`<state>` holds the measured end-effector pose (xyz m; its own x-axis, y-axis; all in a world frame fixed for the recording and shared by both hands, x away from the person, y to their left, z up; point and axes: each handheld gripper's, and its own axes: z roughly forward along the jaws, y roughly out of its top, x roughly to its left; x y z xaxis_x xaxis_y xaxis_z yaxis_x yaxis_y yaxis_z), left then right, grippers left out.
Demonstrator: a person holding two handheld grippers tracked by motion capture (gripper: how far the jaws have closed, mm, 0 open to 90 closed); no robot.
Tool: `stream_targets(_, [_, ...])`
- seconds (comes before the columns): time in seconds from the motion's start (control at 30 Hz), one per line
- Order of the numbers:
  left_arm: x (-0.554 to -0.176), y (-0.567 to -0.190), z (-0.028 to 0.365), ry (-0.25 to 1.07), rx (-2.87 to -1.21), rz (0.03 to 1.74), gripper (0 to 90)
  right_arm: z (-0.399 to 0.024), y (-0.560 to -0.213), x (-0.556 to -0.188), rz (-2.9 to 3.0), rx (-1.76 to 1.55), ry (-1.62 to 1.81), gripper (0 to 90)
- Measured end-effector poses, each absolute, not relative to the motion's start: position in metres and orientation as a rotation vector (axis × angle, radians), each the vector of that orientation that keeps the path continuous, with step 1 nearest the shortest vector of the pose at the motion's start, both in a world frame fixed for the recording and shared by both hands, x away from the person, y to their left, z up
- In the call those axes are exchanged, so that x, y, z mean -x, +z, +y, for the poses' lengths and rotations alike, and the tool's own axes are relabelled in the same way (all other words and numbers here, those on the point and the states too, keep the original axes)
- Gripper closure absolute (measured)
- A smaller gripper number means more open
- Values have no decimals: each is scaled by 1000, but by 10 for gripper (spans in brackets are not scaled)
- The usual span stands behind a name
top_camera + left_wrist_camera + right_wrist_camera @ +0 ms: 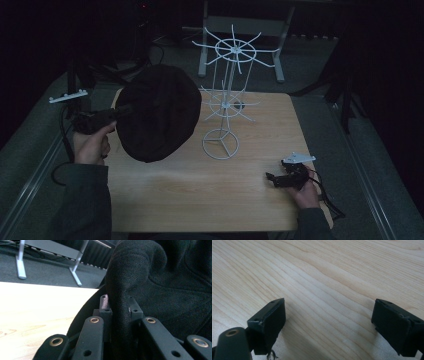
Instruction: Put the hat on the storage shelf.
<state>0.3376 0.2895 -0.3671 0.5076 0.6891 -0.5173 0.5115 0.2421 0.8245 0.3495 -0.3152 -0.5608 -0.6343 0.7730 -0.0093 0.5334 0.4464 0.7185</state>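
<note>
1. My left gripper (116, 114) sits left of the rack (226, 102), off the table's left edge, and its jaws are pinched tight on a fold of the hat (157, 112); in the left gripper view the dark felt (120, 315) is squeezed between the two pads, so I judge the grip is on the brim, which leaves the crown free to drape

2. The hat hangs raised, just left of the rack and above the table (190, 190), its right edge close to the rack's lower ring of arms; I cannot tell whether they touch. I'd say I hold it this high and this near so it can be carried onto one of the hooks

3. The rack stands upright on its round wire foot toward the table's far middle, two tiers of radiating arms one above the other, nothing hanging from them that I can see. Its place in the middle keeps it in reach of either hand

4. My right gripper (272, 178) rests right of the rack and nearer me, by the table's near right corner, well apart from the hat. In the right gripper view its jaws are spread wide over bare wood (324, 277) with nothing between them; I judge it is parked there, ready to steady the rack if needed
</note>
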Motion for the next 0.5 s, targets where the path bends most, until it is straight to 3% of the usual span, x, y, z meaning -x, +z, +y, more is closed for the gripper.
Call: stream_targets(0.5, [-339,-359,285,138,-1368,1093,802,-315,-561,-350,2366,-1113,996,119])
